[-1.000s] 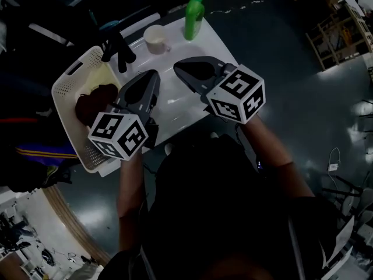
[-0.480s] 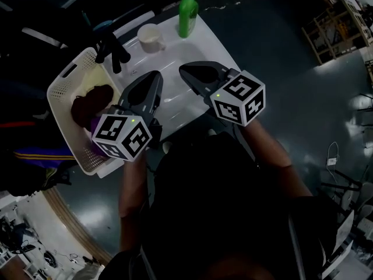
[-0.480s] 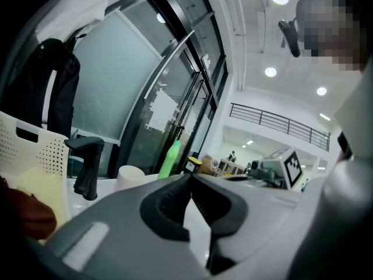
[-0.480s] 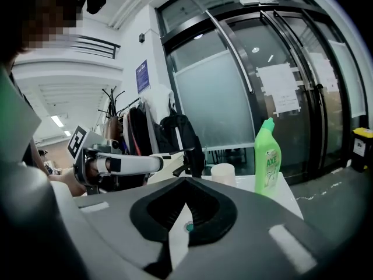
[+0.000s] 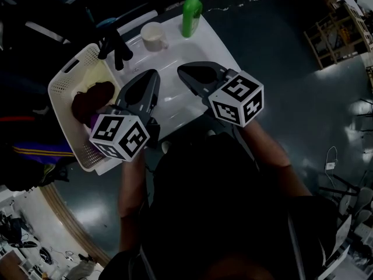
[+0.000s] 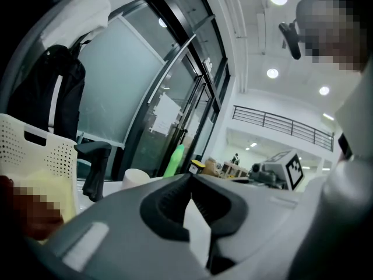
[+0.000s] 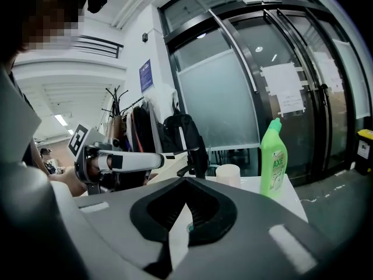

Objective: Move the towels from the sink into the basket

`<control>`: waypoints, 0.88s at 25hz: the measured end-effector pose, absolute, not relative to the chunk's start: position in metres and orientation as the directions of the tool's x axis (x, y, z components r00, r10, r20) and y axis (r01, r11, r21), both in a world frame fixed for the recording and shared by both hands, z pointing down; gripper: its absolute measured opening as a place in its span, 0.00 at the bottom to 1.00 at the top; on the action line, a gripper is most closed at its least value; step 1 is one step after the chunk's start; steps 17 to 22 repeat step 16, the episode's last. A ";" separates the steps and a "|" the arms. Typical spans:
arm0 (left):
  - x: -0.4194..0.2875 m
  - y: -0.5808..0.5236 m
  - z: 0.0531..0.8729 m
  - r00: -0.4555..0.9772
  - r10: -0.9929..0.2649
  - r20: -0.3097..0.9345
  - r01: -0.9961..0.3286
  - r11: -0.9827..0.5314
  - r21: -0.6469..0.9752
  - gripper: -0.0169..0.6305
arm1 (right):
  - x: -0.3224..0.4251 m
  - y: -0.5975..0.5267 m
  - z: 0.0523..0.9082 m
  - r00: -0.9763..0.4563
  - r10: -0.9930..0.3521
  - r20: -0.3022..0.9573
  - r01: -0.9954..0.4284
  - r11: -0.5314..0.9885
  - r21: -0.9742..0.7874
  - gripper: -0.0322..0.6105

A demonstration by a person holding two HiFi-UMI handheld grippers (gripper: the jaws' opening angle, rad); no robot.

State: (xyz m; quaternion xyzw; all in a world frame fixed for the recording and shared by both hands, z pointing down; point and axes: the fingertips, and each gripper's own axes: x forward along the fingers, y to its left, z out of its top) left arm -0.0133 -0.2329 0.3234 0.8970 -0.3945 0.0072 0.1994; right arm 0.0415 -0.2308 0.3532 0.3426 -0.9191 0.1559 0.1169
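Note:
The white sink (image 5: pixel 175 57) lies below both grippers, and the part of its basin that shows holds no towel. A dark red towel (image 5: pixel 92 95) lies in the white perforated basket (image 5: pixel 65 84) to the sink's left, with a bit of purple cloth (image 5: pixel 94 120) beside it. My left gripper (image 5: pixel 152 74) hovers over the sink's left side, shut and empty. My right gripper (image 5: pixel 183 71) hangs over the basin's right side, also shut with nothing in it. In the gripper views the left gripper (image 6: pixel 189 177) and the right gripper (image 7: pixel 186 181) each show their tips touching.
A black faucet (image 5: pixel 116 44) stands at the sink's back left, a white cup (image 5: pixel 154 36) behind the basin and a green bottle (image 5: pixel 193 14) at the back right corner. Dark floor surrounds the sink. Glass doors (image 7: pixel 291 86) stand behind it.

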 end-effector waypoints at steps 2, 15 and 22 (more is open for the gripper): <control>-0.014 -0.233 0.323 0.687 -0.707 0.168 -0.712 -0.608 0.352 0.04 | 0.040 -0.231 0.352 -0.740 -0.591 0.320 -0.663 0.720 -0.205 0.05; -0.021 -0.235 0.318 0.666 -0.727 0.165 -0.730 -0.592 0.341 0.04 | 0.034 -0.234 0.350 -0.759 -0.568 0.318 -0.642 0.735 -0.218 0.05; -0.022 -0.235 0.318 0.665 -0.729 0.164 -0.731 -0.591 0.341 0.04 | 0.034 -0.235 0.350 -0.760 -0.568 0.317 -0.641 0.736 -0.218 0.05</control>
